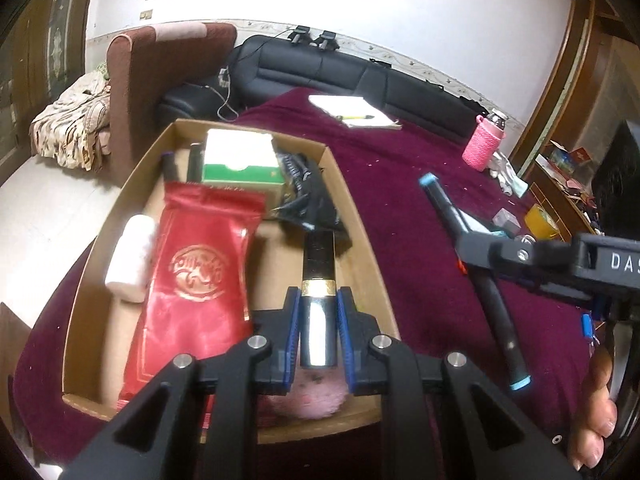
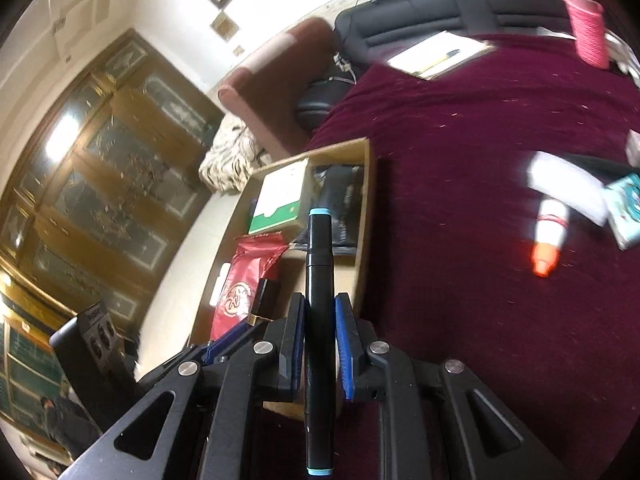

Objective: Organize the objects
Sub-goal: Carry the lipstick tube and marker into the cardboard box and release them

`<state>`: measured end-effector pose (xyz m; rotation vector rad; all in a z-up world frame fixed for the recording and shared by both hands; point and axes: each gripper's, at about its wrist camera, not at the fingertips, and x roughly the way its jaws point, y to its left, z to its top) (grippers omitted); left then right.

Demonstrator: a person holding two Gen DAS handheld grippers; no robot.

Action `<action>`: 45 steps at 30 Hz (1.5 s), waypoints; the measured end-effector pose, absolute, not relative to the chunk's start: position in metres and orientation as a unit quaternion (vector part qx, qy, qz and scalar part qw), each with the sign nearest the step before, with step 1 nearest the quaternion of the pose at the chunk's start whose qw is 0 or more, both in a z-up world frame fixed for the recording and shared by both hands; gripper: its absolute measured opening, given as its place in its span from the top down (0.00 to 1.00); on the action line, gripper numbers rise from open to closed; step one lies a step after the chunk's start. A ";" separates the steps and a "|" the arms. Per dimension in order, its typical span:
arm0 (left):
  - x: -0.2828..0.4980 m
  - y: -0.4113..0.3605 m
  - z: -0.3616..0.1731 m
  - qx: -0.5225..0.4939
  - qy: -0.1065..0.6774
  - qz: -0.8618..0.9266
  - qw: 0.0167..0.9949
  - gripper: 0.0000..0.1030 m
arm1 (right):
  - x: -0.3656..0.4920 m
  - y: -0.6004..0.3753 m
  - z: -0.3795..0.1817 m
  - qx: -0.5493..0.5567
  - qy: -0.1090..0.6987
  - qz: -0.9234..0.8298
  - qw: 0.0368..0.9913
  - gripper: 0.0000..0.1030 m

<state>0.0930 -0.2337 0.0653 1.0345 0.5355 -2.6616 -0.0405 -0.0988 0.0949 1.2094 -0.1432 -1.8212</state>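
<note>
We are working over a table draped in a dark red velvet cloth [image 1: 400, 208], with a black sofa [image 1: 320, 68] and a brown armchair behind it. At the left of the table sits an open cardboard box [image 1: 360, 216], and it is already well stocked: a white roll [image 1: 130, 258] against its left wall, a red foil pouch [image 1: 196, 280], a green-and-white carton [image 1: 240, 160] at the far end, a black packet [image 1: 308, 192] beside that, and something pink and fuzzy [image 1: 316, 398] at the near edge.

Our left gripper [image 1: 319, 328] hangs over the box, its blue pads closed on a black, gold and silver lipstick tube [image 1: 319, 292]; we judge it is about to be set down among the rest. To the right, our right gripper [image 2: 319, 344] is clamped on a black marker with light blue end caps [image 2: 319, 320], held above the cloth near the box's right wall, not yet inside.

Further right, loose things remain on the cloth: a white bottle with an orange tip [image 2: 550, 236], a teal patterned pack [image 2: 628, 208], a notepad with a pen [image 1: 352, 110] and a pink knitted bottle sleeve [image 1: 482, 144]. So we reckon the job is roughly half done, though which of these belong in the box we cannot tell.
</note>
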 end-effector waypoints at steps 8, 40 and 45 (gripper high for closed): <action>0.099 -0.248 0.056 0.356 0.196 -0.905 0.127 0.83 | -0.038 -0.150 0.067 0.522 -0.024 -0.723 0.452 0.83; 0.096 -0.250 0.046 0.368 0.208 -0.899 0.117 0.81 | -0.053 -0.170 0.047 0.532 0.011 -0.729 0.430 0.80; 0.097 -0.248 0.048 0.366 0.208 -0.900 0.117 0.76 | -0.054 -0.167 0.048 0.532 0.010 -0.729 0.432 0.75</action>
